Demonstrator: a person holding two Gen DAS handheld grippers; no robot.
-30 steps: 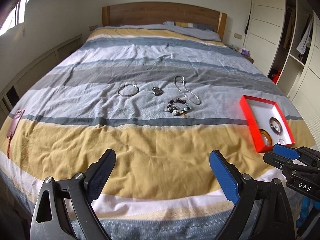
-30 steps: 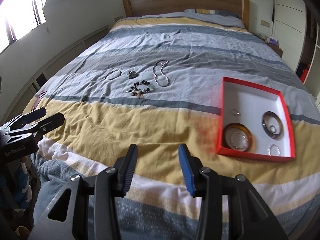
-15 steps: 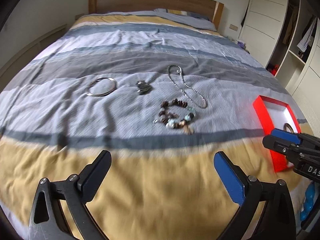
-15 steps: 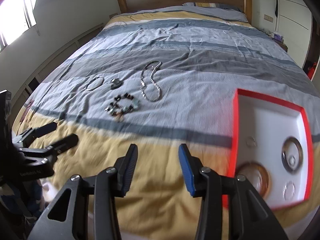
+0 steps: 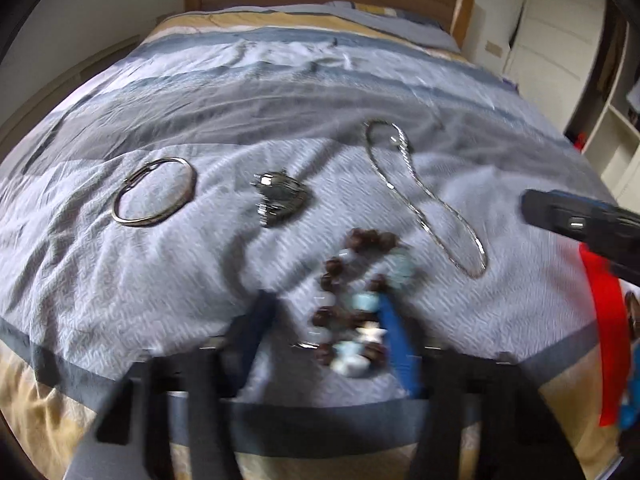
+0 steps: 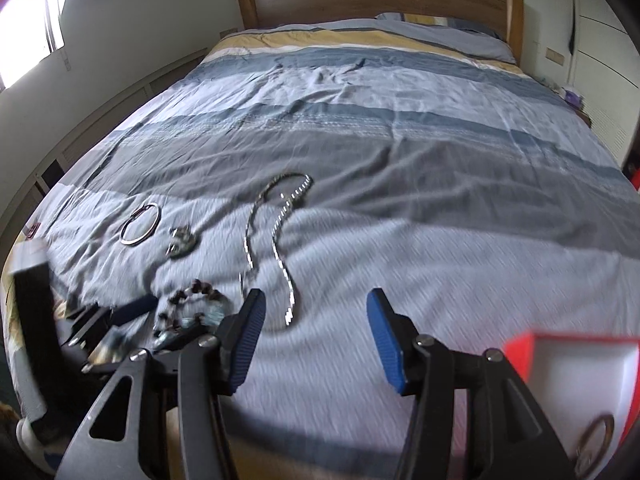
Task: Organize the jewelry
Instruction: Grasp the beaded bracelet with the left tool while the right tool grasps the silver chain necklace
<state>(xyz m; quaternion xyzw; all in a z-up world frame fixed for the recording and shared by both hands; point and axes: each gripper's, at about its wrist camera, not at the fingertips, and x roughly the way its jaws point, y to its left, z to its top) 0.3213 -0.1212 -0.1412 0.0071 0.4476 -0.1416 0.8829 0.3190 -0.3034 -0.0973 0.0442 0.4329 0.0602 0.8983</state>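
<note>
A brown and pale-blue beaded bracelet (image 5: 360, 300) lies on the striped bedcover. My left gripper (image 5: 326, 304) straddles it with the jaws closing; the blue finger (image 5: 396, 344) is at its right side, while a gap shows at the left finger. Beyond it lie a silver bangle (image 5: 128, 184), a small metal pendant (image 5: 280, 196) and a silver chain (image 5: 400, 194). My right gripper (image 6: 316, 320) hovers low over bare cover, jaws opening with nothing between them, and the chain (image 6: 289, 288) is just left of its left finger. The left gripper (image 6: 132, 308) shows at the bracelet (image 6: 192, 304).
A red-walled white tray (image 6: 520, 348) with a bangle (image 6: 596, 432) in it sits at the right, its red wall (image 5: 608, 320) behind the right gripper (image 5: 576, 220). The wooden headboard (image 6: 380, 4) stands at the far end and wardrobes on the right.
Both grippers moved forward and down over the bed to the jewelry. The left jaws narrowed around the beaded bracelet, the right jaws widened. The red tray slid to the right edge.
</note>
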